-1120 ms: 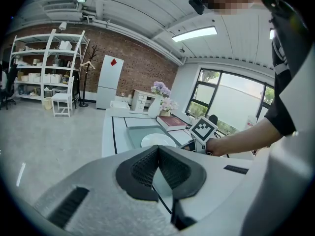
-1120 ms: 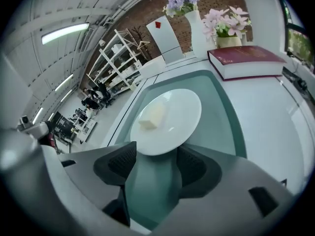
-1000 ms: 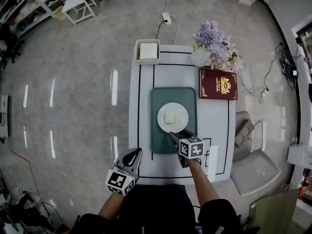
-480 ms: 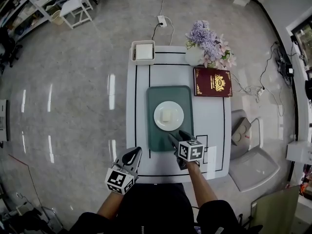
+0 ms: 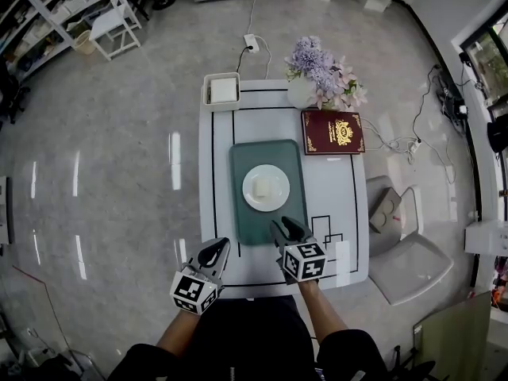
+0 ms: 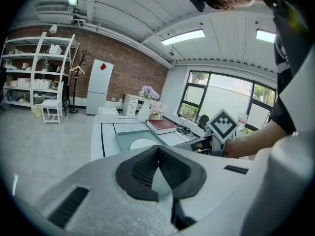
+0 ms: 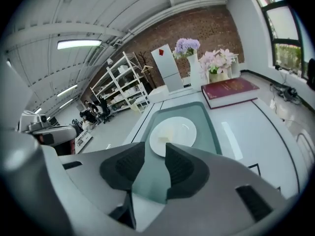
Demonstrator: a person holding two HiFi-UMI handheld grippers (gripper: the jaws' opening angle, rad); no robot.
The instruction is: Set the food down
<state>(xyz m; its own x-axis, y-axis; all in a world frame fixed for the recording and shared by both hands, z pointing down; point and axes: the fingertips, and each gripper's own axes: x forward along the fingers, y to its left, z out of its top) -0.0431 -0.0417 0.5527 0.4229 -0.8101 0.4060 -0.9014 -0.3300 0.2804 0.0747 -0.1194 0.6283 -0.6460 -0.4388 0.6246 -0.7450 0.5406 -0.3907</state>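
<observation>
The food lies on the plate in the green tray on the table. The right gripper, at the tray's near edge, has just been closing: jaws partly apart, empty. The left gripper, near left, is closed on nothing

Food: one small pale-yellow square block, whole and lying flat on its broad face, near the centre of a round white plate. The plate sits level in the middle of a dark green rounded-rectangle tray. The tray lies lengthwise on a white table with black line markings.
</observation>
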